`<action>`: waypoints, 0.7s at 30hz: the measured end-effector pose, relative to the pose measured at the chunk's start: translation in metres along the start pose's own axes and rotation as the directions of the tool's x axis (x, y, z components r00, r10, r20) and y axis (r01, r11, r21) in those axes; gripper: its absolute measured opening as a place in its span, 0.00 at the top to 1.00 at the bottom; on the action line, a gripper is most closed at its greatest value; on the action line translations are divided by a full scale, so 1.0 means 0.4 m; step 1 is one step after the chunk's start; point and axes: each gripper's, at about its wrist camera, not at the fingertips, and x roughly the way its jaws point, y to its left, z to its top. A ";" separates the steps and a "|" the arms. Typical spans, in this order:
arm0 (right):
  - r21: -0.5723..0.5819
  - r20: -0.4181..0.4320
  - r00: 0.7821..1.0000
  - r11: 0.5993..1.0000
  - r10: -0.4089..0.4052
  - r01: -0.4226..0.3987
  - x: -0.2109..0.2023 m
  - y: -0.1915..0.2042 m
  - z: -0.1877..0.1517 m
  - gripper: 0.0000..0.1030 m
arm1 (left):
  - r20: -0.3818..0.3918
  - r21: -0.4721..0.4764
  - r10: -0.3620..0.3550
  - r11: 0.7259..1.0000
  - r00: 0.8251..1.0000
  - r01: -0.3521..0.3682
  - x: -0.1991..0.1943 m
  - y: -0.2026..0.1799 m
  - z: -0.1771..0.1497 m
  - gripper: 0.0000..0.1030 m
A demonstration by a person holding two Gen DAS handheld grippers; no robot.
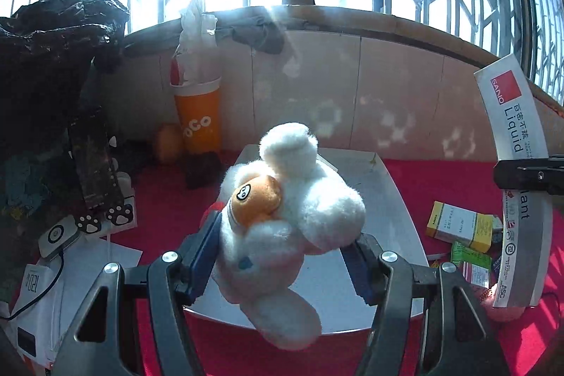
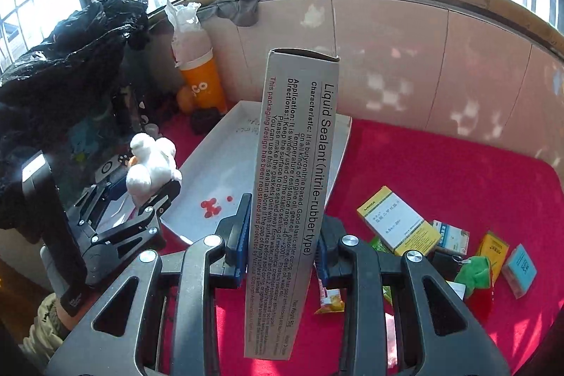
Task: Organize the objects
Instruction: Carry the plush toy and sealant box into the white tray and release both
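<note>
Carrying step: left gripper (image 1: 285, 256) clamps plush toy (image 1: 282, 221), right gripper (image 2: 282, 245) clamps sealant box (image 2: 292, 185); next, lower both into white tray (image 2: 225, 157) at 12 o'clock.

Both wrist cameras look down close over the red tabletop (image 1: 440, 185) toward the window, sharing the white tray (image 1: 387, 199) (image 2: 225, 164).

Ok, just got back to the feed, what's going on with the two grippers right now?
The left gripper is clamped on a fluffy white plush toy with an orange face, holding it above the white rectangular tray. The right gripper grips a long grey cardboard Liquid Sealant box upright. Small medicine boxes lie on the red cloth.
</note>
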 end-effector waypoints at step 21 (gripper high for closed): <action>0.005 -0.162 0.982 0.995 -0.097 0.099 0.334 0.062 0.023 0.71 | -0.185 -0.127 -0.026 0.992 0.982 0.003 0.260 0.040 0.032 0.35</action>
